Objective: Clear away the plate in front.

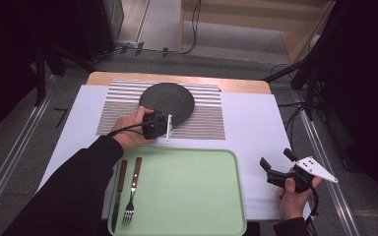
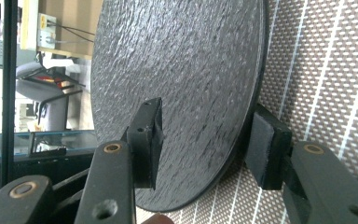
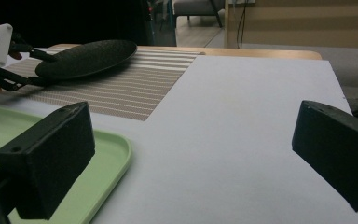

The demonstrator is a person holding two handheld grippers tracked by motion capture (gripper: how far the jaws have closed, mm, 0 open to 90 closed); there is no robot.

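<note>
A round black slate plate point(image 1: 167, 101) lies on a striped placemat point(image 1: 206, 123) at the back of the table. My left gripper point(image 1: 173, 119) is at the plate's near rim. In the left gripper view its jaws straddle that rim point(image 2: 205, 140), one pad over the rough top face point(image 2: 186, 70) and one under the edge, with a wide gap, so it is open. From the right gripper view the plate point(image 3: 86, 58) looks slightly tilted, and the left gripper point(image 3: 39, 70) sits at its left end. My right gripper point(image 1: 275, 158) hovers open over the white sheet at the front right, nothing between its pads point(image 3: 193, 149).
A light green tray point(image 1: 187, 196) sits at the front centre, its corner point(image 3: 112, 144) close to the right gripper. A knife point(image 1: 119, 191) and a fork point(image 1: 133, 191) lie along the tray's left side. Bare white table cover point(image 1: 256, 128) spreads right of the placemat.
</note>
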